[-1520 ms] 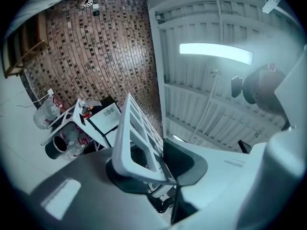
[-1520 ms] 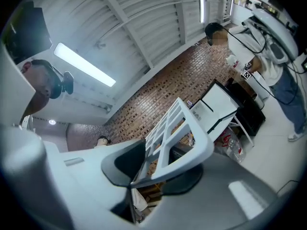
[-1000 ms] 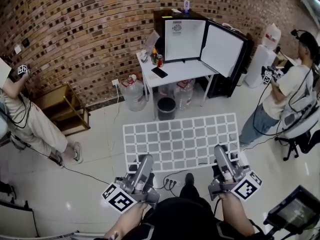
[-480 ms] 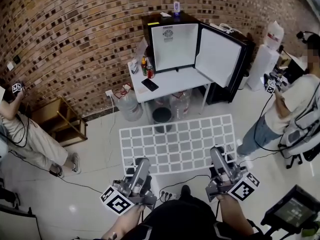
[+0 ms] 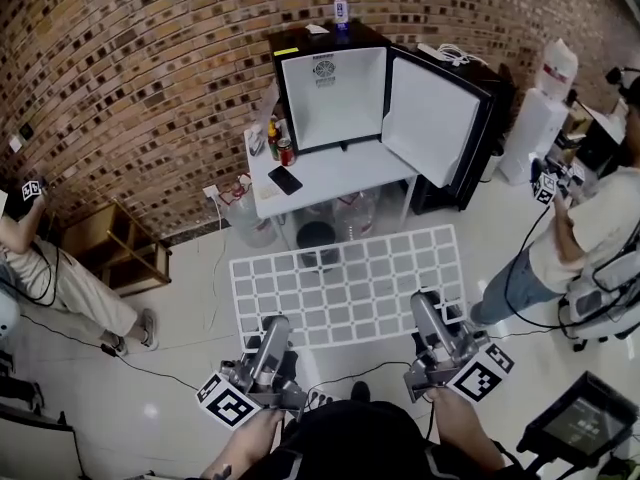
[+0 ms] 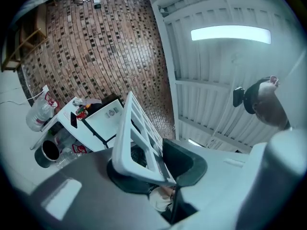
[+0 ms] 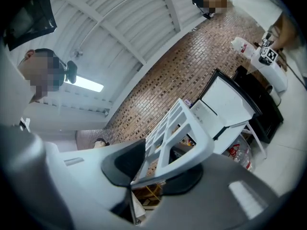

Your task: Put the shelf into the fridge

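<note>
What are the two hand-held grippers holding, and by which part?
A white plastic grid shelf, by its near edge: left hand-held gripper toward one corner, right hand-held gripper toward the other.

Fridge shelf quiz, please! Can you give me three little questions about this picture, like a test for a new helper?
1. True or false: the fridge has its door open.
2. Where is the white shelf? A) inside the fridge; B) on top of the fridge; C) gripped by the fingers of the left gripper and the right gripper.
3. Fill in: the wall behind the fridge is made of ____.
Key: 1 true; 2 C; 3 brick.
</note>
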`<state>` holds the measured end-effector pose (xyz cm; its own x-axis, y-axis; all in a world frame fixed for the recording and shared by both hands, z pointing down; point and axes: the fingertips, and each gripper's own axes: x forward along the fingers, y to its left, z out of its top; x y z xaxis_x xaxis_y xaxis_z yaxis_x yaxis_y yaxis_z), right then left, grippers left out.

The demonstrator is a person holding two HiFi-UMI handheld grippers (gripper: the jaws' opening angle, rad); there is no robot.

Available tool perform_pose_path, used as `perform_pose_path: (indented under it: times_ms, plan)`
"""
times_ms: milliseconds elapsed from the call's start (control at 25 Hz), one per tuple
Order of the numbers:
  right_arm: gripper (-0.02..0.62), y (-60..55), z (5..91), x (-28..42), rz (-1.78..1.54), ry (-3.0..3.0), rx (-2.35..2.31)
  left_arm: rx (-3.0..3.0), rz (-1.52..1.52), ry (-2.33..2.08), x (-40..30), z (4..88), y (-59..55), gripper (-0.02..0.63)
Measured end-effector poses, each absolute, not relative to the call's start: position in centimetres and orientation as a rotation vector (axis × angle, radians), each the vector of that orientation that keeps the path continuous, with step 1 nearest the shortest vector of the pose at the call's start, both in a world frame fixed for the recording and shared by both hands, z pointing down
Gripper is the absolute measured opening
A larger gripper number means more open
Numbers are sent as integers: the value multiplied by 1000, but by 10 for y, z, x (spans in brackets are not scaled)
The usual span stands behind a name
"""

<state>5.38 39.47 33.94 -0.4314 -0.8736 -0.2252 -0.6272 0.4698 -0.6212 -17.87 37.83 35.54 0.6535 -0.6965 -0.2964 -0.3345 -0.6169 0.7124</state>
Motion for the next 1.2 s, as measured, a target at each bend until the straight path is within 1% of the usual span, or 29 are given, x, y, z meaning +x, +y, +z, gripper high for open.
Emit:
perform_pose_path:
  times_ms: [280,760,1200]
  plan:
    - [107,368,338,86,-634,2176,-1217,2262,-721,-810,-147,346,351,80]
    - [107,327,341,95,-642,2176,-1240,2241,-726,-788,-137,353,306,78]
    - [109,210,361,93,-708,2121,-1328,2206,-657,-764,-138,373,182,81]
